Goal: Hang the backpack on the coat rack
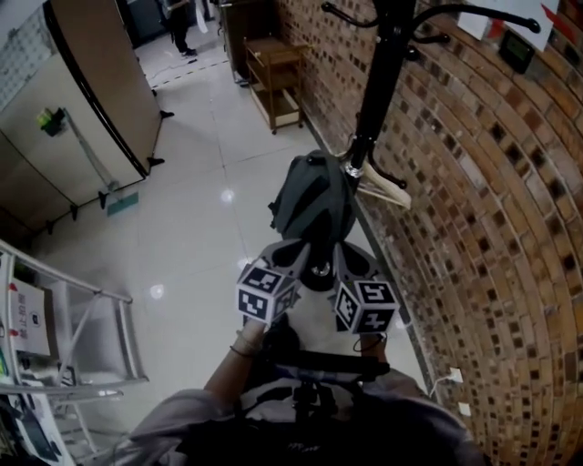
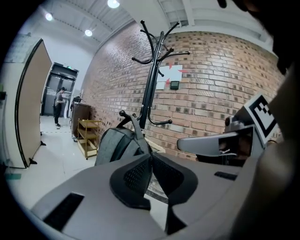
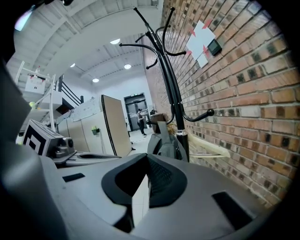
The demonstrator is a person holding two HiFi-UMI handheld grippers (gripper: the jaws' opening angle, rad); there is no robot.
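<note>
A grey backpack (image 1: 310, 196) hangs close against the black coat rack (image 1: 375, 86) at the brick wall, its top handle (image 2: 136, 127) up by a low hook (image 2: 123, 113). In the right gripper view the backpack (image 3: 165, 144) is just left of the pole (image 3: 174, 101). My left gripper (image 1: 296, 248) and right gripper (image 1: 342, 248) are side by side just short of the backpack and apart from it. Both are shut with nothing between their pads, as the left gripper (image 2: 150, 157) and right gripper (image 3: 147, 159) show in their own views.
A wooden hanger (image 1: 383, 187) hangs low on the rack, against the brick wall (image 1: 492, 200). Farther along the wall stands a wooden trolley (image 1: 278, 82). A brown partition (image 1: 100, 82) and a metal ladder frame (image 1: 91, 337) are at the left. A person (image 1: 180, 23) stands far off.
</note>
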